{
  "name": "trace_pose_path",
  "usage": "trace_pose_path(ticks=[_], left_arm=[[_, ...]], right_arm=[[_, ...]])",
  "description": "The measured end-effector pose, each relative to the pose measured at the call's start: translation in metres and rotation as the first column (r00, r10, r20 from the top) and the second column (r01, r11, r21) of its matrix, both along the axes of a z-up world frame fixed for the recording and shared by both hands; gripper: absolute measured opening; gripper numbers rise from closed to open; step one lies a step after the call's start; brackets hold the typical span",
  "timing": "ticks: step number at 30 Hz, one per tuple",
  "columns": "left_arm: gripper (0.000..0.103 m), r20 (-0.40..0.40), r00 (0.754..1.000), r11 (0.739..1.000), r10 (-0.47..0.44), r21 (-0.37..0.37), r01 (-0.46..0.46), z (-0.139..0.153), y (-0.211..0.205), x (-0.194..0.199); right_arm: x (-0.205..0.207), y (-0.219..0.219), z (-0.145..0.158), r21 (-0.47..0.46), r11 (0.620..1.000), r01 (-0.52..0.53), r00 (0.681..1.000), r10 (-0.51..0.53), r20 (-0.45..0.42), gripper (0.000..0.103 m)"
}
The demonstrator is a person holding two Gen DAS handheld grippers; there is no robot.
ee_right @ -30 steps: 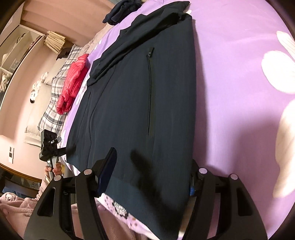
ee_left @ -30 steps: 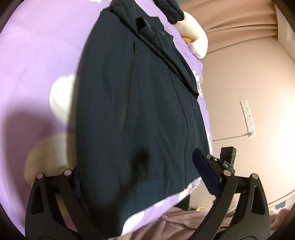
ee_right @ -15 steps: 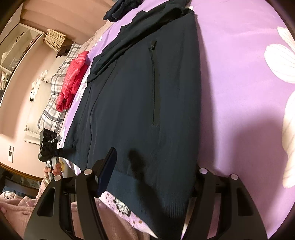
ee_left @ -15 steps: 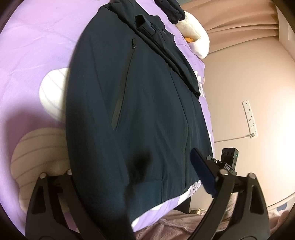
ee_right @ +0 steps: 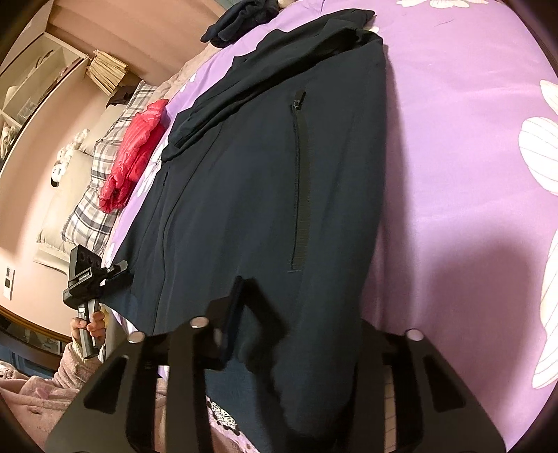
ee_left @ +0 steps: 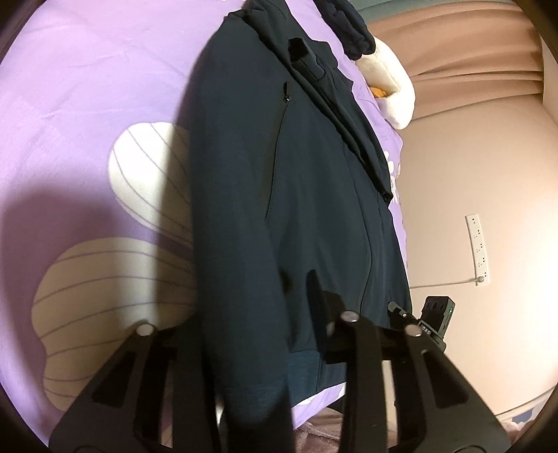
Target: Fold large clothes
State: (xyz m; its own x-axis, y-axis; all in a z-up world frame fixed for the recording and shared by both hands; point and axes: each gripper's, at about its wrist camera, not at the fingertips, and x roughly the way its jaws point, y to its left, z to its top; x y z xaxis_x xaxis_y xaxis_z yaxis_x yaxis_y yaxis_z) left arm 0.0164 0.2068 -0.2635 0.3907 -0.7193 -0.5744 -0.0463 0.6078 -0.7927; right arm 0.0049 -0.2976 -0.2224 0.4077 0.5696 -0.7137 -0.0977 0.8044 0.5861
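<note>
A dark navy zip jacket [ee_left: 314,195] lies flat on the purple flowered bedspread [ee_left: 87,104], front up, hem toward me. It also shows in the right wrist view [ee_right: 251,195]. My left gripper [ee_left: 251,313] is shut on the jacket's hem corner at its left side. My right gripper [ee_right: 300,313] is shut on the hem corner at its right side. The hem fabric bunches up between both sets of fingers. The left gripper also shows in the right wrist view [ee_right: 87,275], and the right gripper in the left wrist view [ee_left: 432,324].
A red puffer garment [ee_right: 136,153] lies on a plaid pillow [ee_right: 94,195] beside the jacket. Another dark garment [ee_right: 240,17] lies at the far end of the bed. A white plush toy [ee_left: 390,87] sits at the bed's edge near the wall.
Both grippers have closed from open onto the jacket's hem corners. The hem now bunches between the fingers and lifts slightly.
</note>
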Motion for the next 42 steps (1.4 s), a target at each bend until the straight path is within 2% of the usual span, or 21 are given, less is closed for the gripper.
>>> trace_pose_path(ticks=[3, 6, 14, 21, 28, 42], left_arm=[[0.016, 0.026, 1.000, 1.000, 0.000, -0.011, 0.000, 0.008, 0.000, 0.000], [0.014, 0.069, 0.998, 1.000, -0.006, -0.001, 0.006, 0.023, -0.003, 0.002], [0.012, 0.190, 0.981, 0.999, -0.040, 0.021, 0.036, 0.065, -0.021, 0.009], [0.012, 0.282, 0.957, 0.997, -0.060, 0.053, 0.047, 0.101, -0.038, 0.016], [0.012, 0.340, 0.936, 0.993, -0.089, 0.102, 0.058, 0.126, -0.054, 0.016], [0.011, 0.364, 0.925, 0.990, -0.106, 0.121, 0.066, 0.130, -0.057, 0.017]], right_arm=[[-0.001, 0.001, 0.007, 0.020, 1.000, 0.010, 1.000, -0.011, 0.024, 0.016], [0.000, 0.005, 0.022, 0.065, 0.998, -0.001, 0.997, -0.005, 0.082, 0.013], [0.012, 0.024, 0.055, 0.120, 0.991, -0.053, 0.979, 0.029, 0.200, 0.012], [0.019, 0.027, 0.083, 0.180, 0.981, -0.074, 0.948, 0.013, 0.317, 0.012], [0.021, 0.030, 0.095, 0.182, 0.979, -0.089, 0.934, 0.018, 0.357, 0.012], [0.017, 0.024, 0.097, 0.187, 0.978, -0.095, 0.931, 0.020, 0.366, 0.011]])
